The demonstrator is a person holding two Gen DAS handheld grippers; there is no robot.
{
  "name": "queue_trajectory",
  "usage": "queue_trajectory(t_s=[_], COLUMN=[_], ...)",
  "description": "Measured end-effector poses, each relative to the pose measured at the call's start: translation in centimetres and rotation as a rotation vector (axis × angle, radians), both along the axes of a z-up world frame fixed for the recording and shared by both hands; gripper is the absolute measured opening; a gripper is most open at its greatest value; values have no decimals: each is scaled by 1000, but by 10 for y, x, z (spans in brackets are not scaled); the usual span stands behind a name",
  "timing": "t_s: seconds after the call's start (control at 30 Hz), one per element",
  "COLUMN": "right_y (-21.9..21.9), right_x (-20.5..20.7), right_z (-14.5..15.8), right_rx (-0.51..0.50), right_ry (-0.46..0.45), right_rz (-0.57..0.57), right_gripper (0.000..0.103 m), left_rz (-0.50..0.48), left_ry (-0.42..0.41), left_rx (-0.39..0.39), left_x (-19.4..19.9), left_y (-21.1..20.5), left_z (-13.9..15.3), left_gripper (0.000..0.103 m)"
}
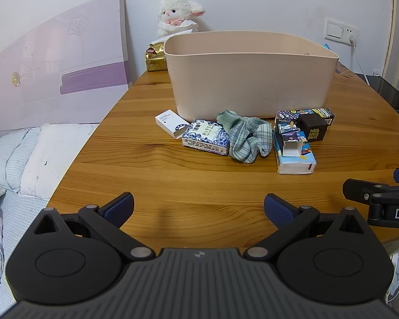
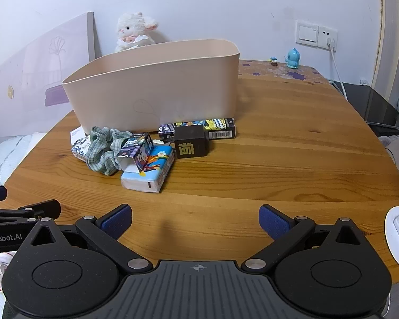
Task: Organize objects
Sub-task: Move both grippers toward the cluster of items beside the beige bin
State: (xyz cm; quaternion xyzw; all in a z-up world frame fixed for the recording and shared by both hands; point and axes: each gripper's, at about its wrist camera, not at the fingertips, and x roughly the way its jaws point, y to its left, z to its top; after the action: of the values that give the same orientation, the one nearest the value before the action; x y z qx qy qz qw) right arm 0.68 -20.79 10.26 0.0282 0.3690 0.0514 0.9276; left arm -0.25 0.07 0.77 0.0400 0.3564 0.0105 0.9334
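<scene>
Left gripper [image 1: 199,210], right gripper [image 2: 195,220]: both nearest lens, jaws spread wide, nothing held. Wooden table [image 1: 173,175] carries all. Beige bin [image 1: 252,79] at 12 o'clock: rigid, light, destination by judgement. Tissue pack [image 2: 146,178] at 11 o'clock in right view: soft, grip across short sides. Green cloth [image 1: 246,138]: limp, pinch at bunched fold. Black cube box [image 2: 191,145]: stiff, grip flat faces.

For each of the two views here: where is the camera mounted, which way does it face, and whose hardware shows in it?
Left wrist: on the left gripper, facing across the table at the beige bin; the right gripper intrudes at right.
Right wrist: on the right gripper, facing the bin from further right; the left gripper intrudes at left.
Shared: bin, checked cloth, boxes, plush lamb.
</scene>
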Motion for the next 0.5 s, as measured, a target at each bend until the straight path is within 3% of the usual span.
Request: queue_trajectory(t_s=[0.5], right_y=[4], right_x=[0], right_z=[0], right_rx=[-17], right_ry=[5], right_rz=[10], right_gripper=[103], left_rz=[1], left_ry=[-2], left_rx=[1], left_x=[0], left_y=[-1], left_z=[-1], left_gripper=[103])
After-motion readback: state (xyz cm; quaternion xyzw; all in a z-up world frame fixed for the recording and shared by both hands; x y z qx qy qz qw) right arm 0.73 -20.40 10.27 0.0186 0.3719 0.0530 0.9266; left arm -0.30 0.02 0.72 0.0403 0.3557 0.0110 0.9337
